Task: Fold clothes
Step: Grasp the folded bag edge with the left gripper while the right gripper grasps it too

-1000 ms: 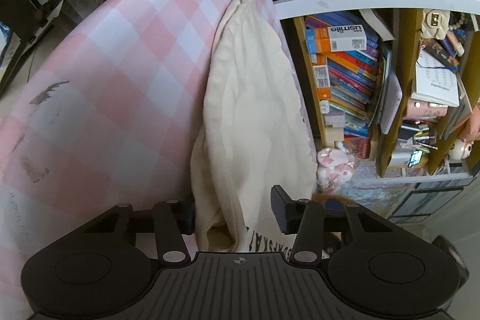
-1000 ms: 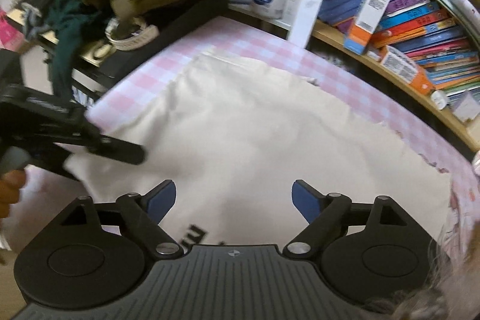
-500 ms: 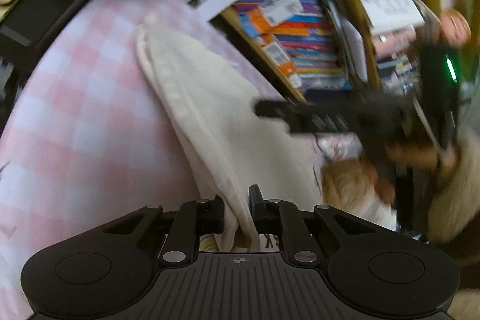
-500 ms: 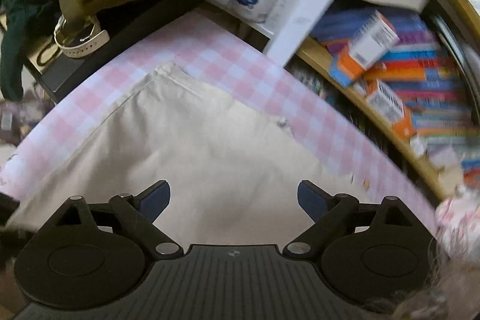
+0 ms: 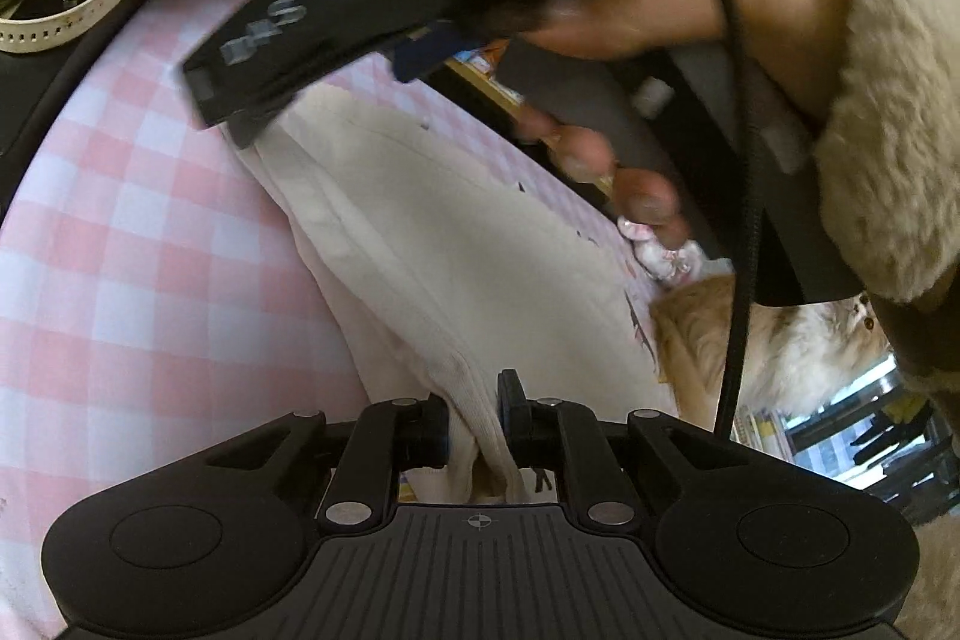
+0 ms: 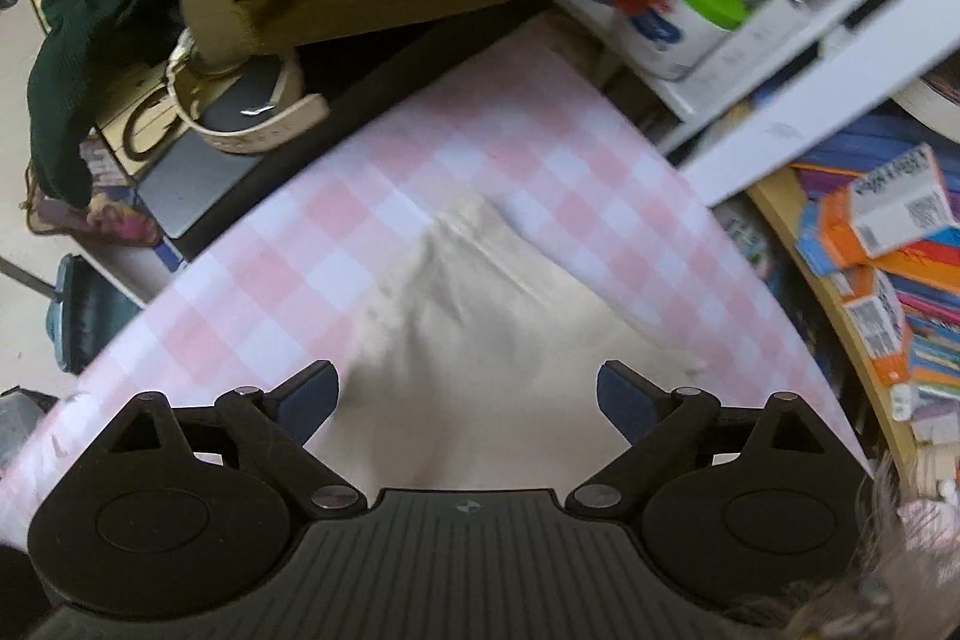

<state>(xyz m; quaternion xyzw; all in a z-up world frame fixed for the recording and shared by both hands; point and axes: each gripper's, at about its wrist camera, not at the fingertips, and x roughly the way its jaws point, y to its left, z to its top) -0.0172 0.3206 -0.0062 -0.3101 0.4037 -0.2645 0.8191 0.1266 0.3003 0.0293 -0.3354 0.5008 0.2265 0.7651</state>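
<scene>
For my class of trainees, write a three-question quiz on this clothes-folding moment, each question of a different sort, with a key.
1. True or false: the left tongs are shut on a bunched edge of the cream garment.
2. The right tongs are: A) shut on the garment, B) open above it, C) out of view.
3. Fill in: the garment lies on a pink and white ______ cloth.

Key: 1 true; 2 B; 3 checked.
</scene>
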